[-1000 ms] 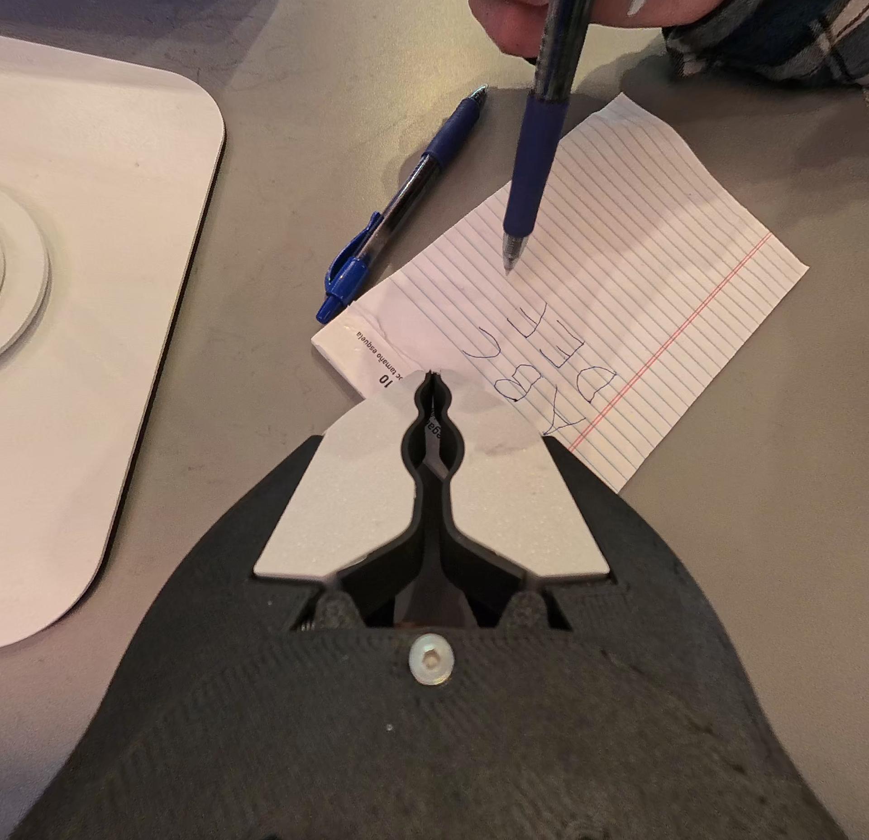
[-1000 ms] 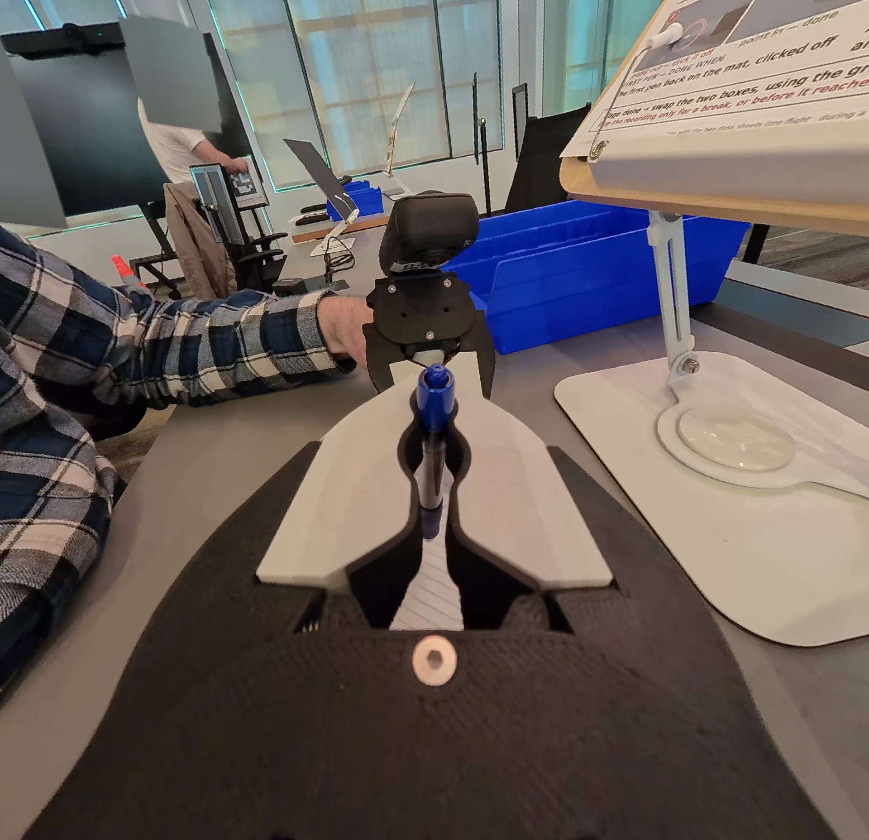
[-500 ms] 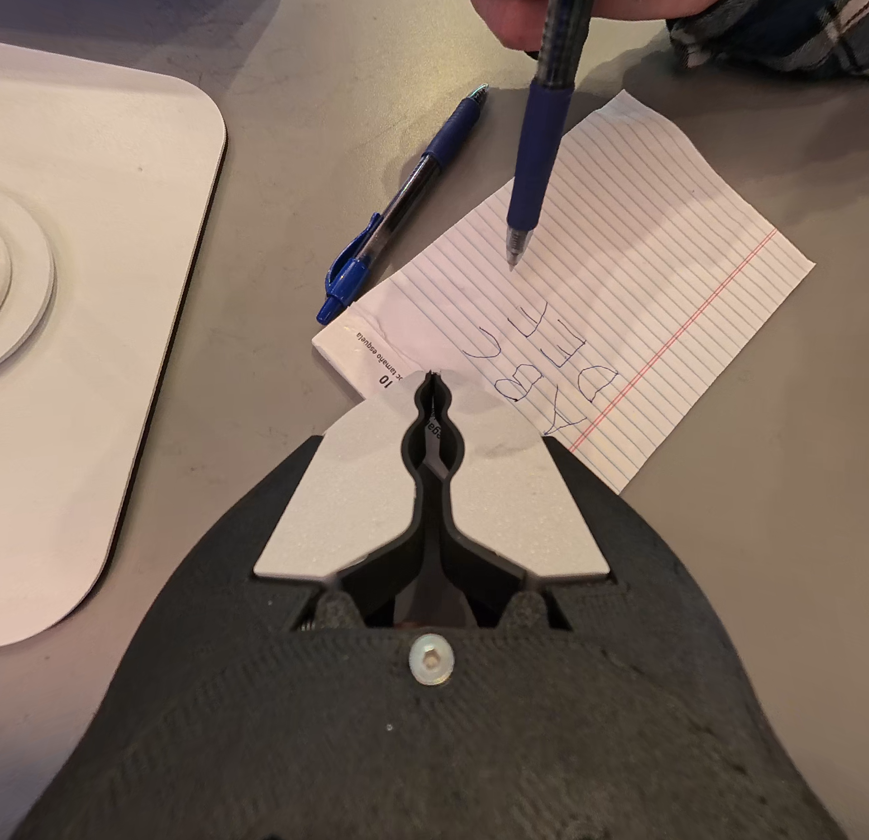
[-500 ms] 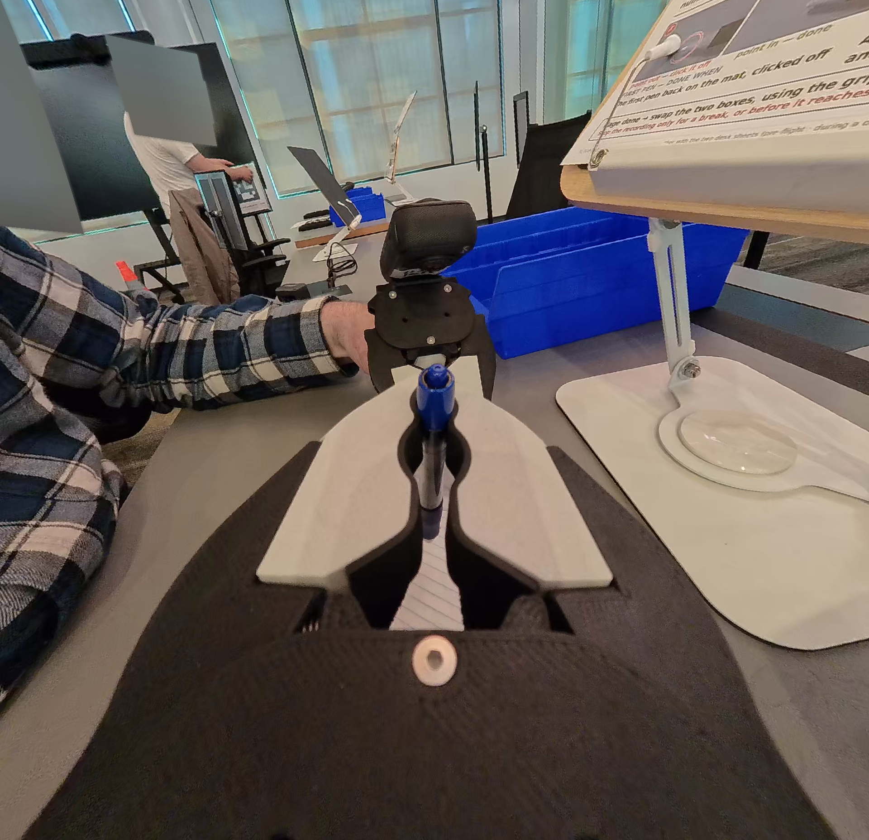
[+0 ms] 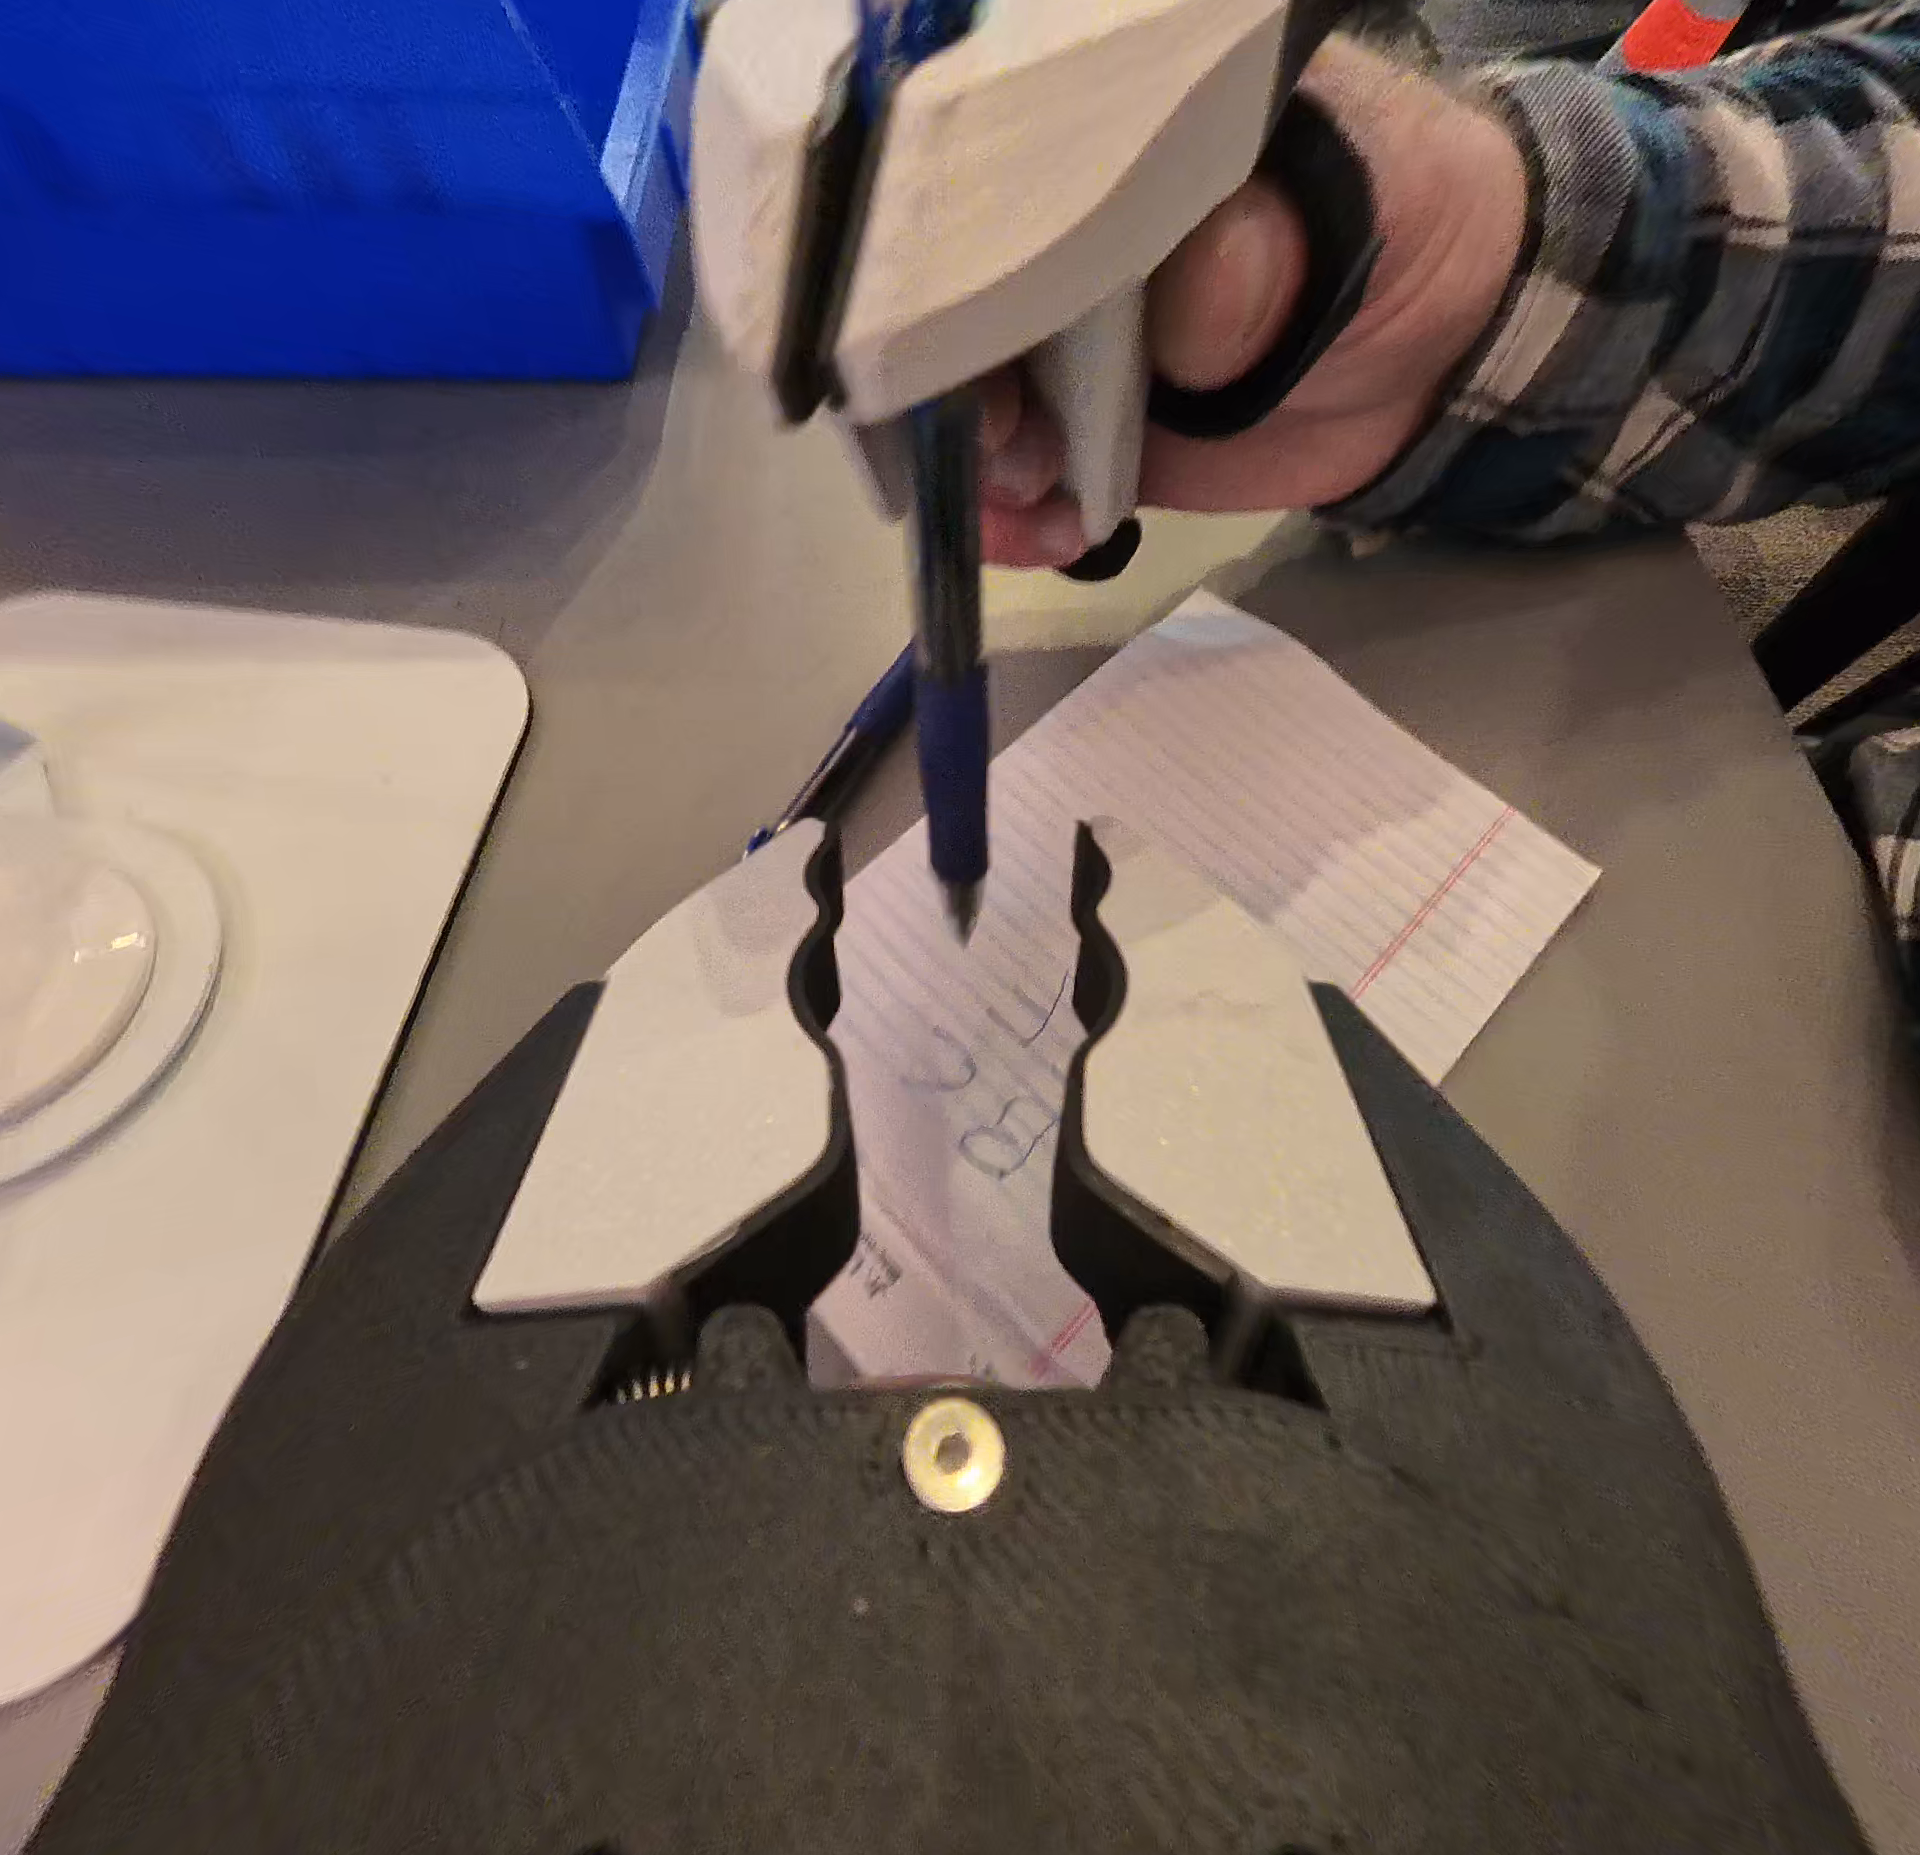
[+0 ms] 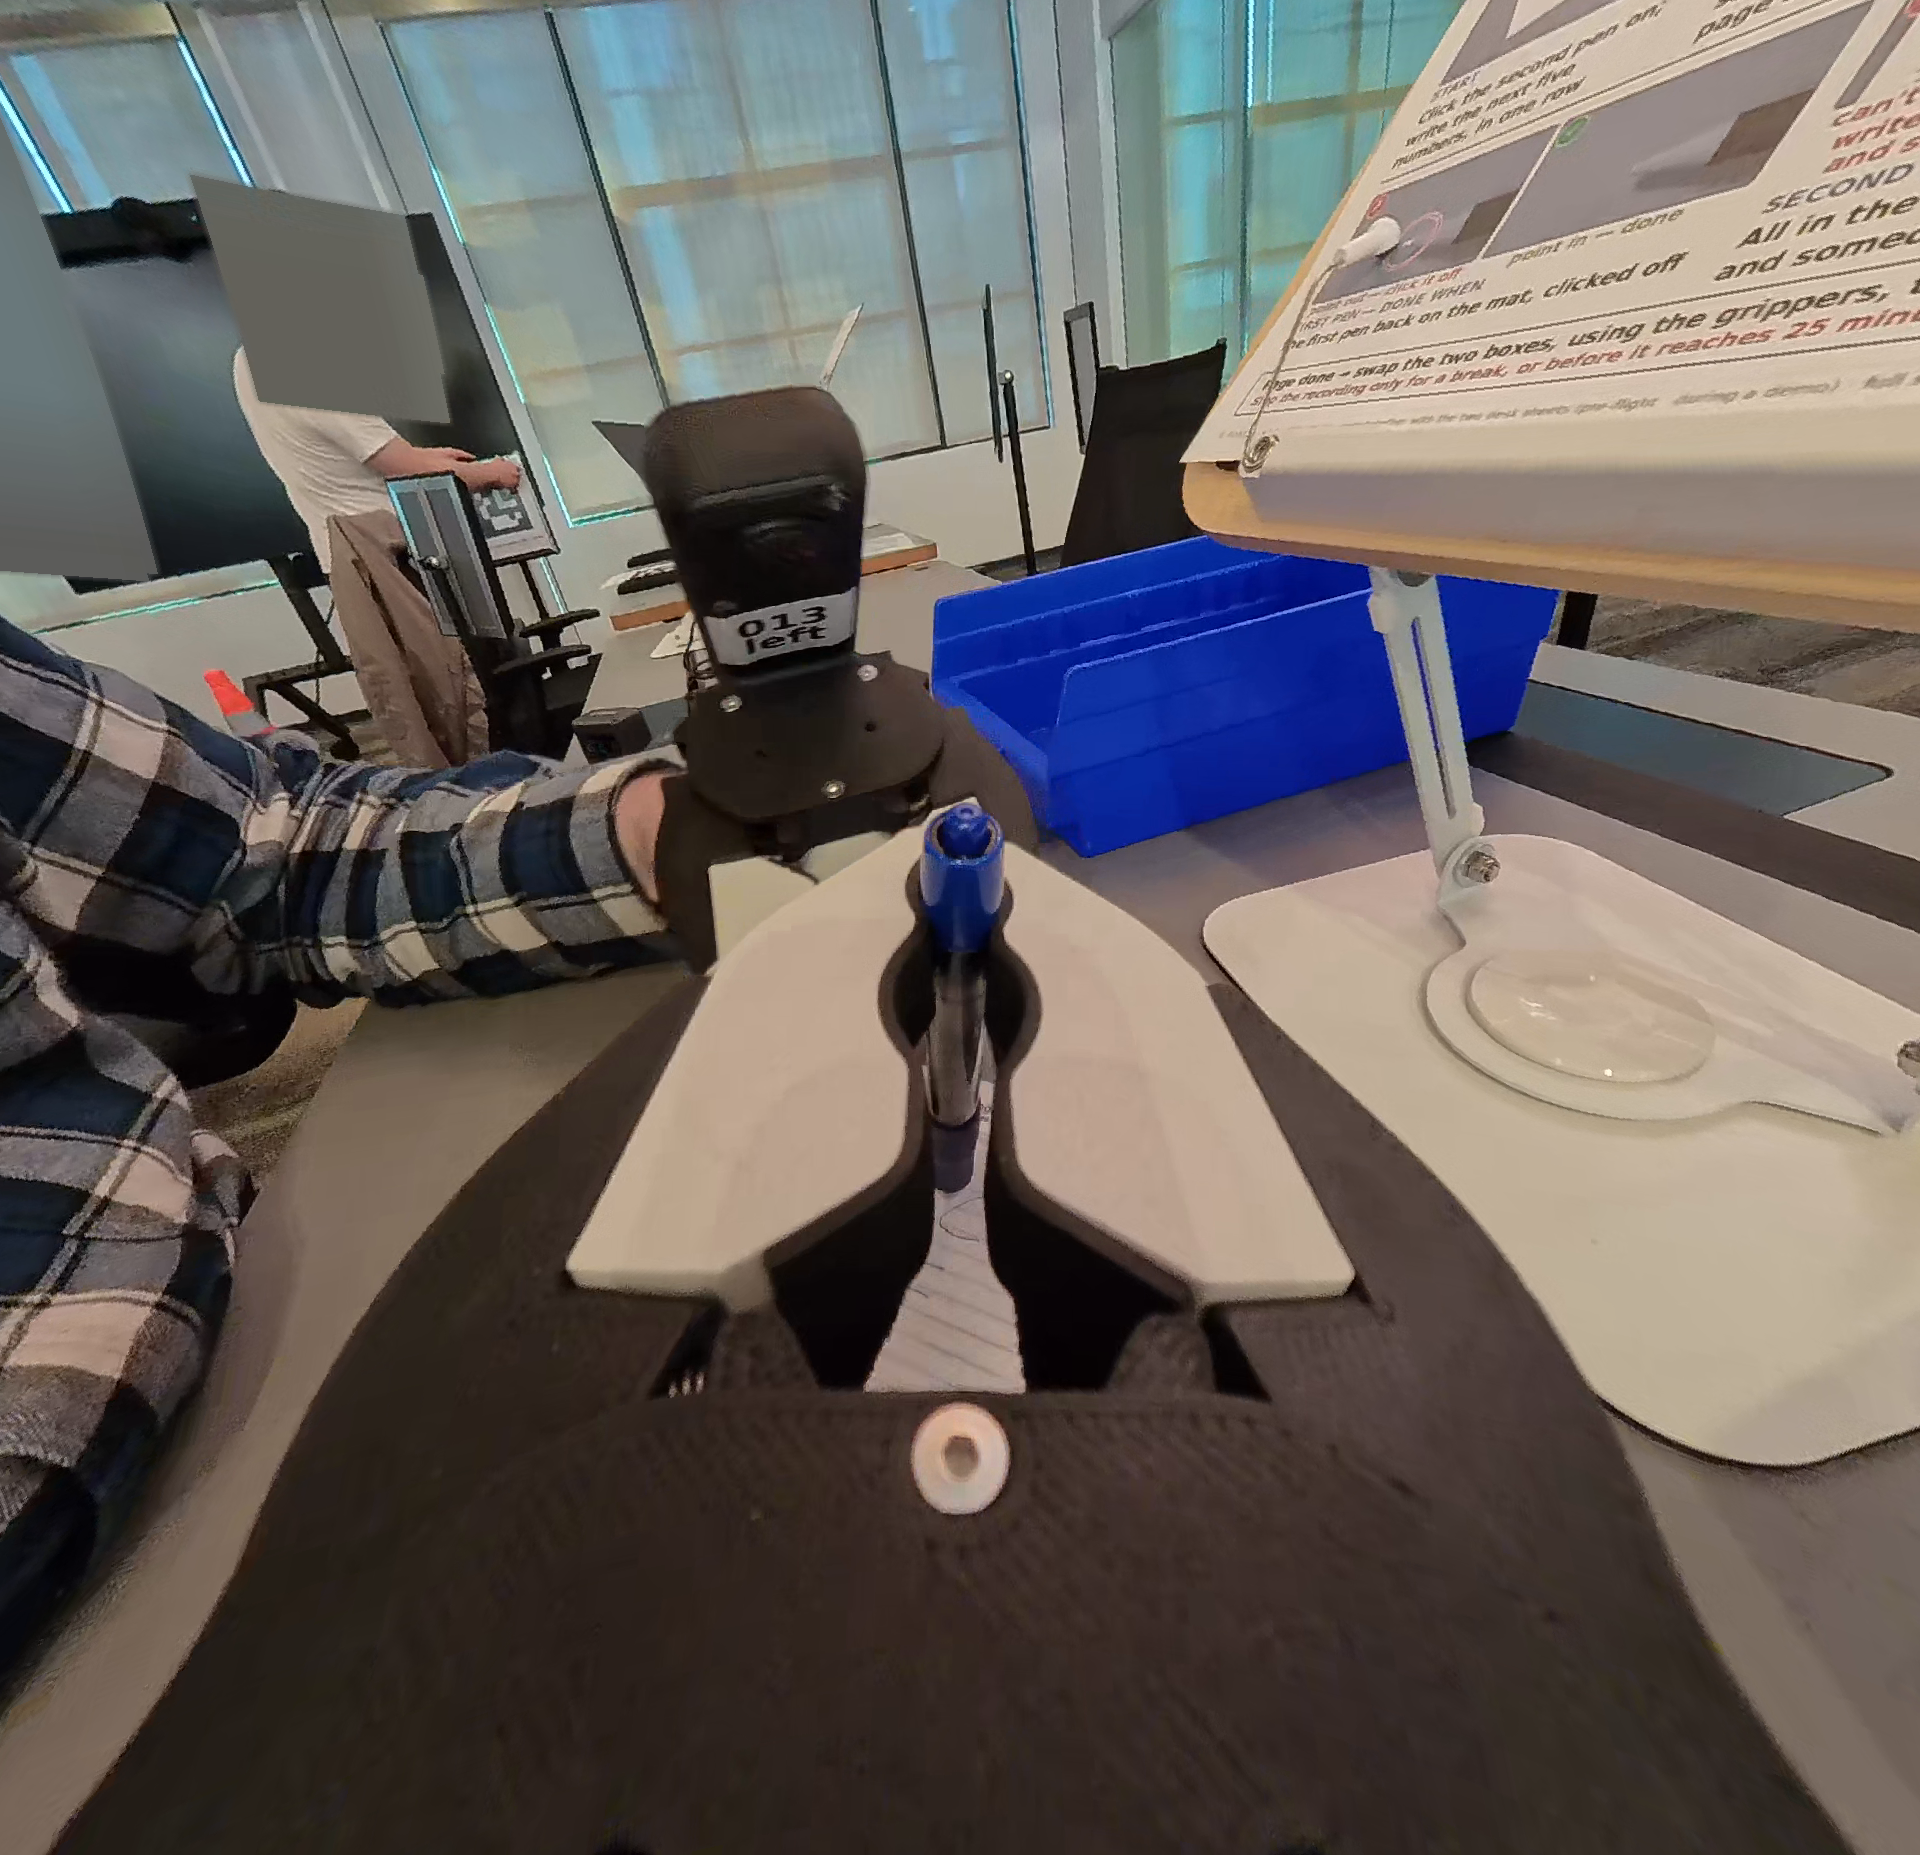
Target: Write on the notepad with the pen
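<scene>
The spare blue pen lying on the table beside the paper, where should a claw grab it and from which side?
Grip the spare pen across its barrel, coming from above on its open side facing the white mat. It lies flat on the grey table along the paper's edge, and its clip end is hidden behind the open left claw.

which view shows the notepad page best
The left wrist view: the lined notepad page lies open on the table under the pen. The right wrist view shows only a sliver behind the claw.
</scene>
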### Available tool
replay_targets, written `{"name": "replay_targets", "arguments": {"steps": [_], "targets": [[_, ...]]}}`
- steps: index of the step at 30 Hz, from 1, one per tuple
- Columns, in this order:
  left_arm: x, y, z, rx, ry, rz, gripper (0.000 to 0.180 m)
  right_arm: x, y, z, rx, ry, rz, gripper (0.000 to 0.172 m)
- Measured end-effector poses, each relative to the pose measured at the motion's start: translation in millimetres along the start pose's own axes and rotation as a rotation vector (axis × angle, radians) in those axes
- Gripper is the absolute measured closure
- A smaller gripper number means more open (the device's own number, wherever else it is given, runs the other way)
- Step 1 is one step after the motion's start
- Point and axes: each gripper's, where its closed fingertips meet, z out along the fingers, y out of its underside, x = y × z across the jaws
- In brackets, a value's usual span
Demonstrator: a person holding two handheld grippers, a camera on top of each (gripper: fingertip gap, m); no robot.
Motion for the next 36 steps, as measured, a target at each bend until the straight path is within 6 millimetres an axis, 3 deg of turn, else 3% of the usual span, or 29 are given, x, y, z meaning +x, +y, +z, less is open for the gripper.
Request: {"name": "replay_targets", "arguments": {"steps": [4,11,16,21,25,32,36], "targets": [[7.6,-11.2,8.3,0.033,-0.024,0.006,0.165,-6.8,-2.0,5.0,0.009,-0.007,0.004,0.167],[10.1,-18.4,9.3,0.120,0.043,-0.103,0.169,-6.0,-9.3,6.0,0.035,0.024,-0.015,0.165],[20.5,-23.0,9.8,0.169,0.181,-0.237,0.169,-4.9,-21.1,1.7,0.047,0.050,-0.104,0.128],[28.3,-28.2,3.9,0.204,0.294,-0.315,0.169,-11.6,-23.1,0.7,-0.082,0.096,-0.397,0.092],[36.4,-24.4,6.1,0.173,0.354,-0.336,0.169,-19.8,-16.6,1.3,-0.194,0.096,-0.601,0.091],[36.7,-26.0,4.1,0.186,0.387,-0.377,0.169,-20.3,2.1,-0.6,-0.364,0.089,-0.758,0.115],[37.1,-23.9,4.1,0.181,0.391,-0.370,0.169,-16.8,-9.8,-1.2,-0.340,0.159,-0.806,0.104]]}}
